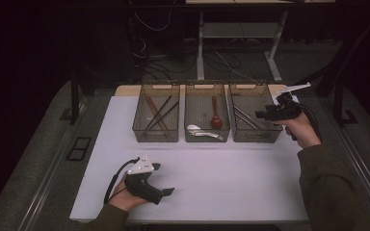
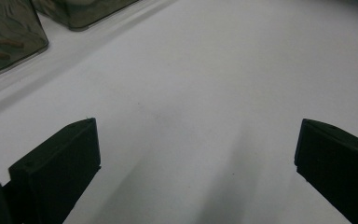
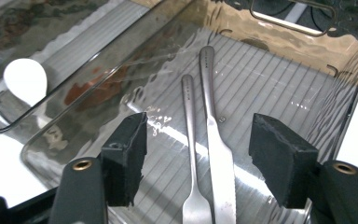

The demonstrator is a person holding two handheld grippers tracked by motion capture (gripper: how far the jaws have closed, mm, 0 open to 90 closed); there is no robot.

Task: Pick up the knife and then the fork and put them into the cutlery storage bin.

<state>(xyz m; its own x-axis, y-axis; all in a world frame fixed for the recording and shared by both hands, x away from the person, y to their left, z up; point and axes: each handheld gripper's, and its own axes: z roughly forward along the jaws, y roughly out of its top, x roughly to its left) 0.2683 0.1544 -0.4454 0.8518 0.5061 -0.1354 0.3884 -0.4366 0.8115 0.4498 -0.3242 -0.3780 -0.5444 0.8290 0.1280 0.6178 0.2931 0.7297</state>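
Three bins [image 1: 206, 136] in a row at the far side of my table [image 1: 231, 178]. Right gripper [image 1: 265, 115] hangs over the right bin [image 3: 340, 88], jaws spread, nothing between the pads. Below them on the ribbed floor of that bin: a knife [image 3: 214, 140] and a fork [image 3: 192, 149], side by side, just about touching, handles pointing away from me. Neither pad touches either piece.

Middle bin [image 1: 206, 115] holds a red spoon [image 1: 216, 118] and a white spoon [image 1: 192, 128]; the white bowl end also shows through the wall in my right gripper view [image 3: 25, 81]. Left bin [image 1: 156, 115] holds chopsticks [image 1: 158, 114], lying crossed.

Left gripper [image 1: 164, 180] sits low over bare table near my edge, well apart from the bins. Its jaws stand wide, only white surface between them. Left hand [image 1: 125, 192] wraps the grip, cable trailing off to the left.
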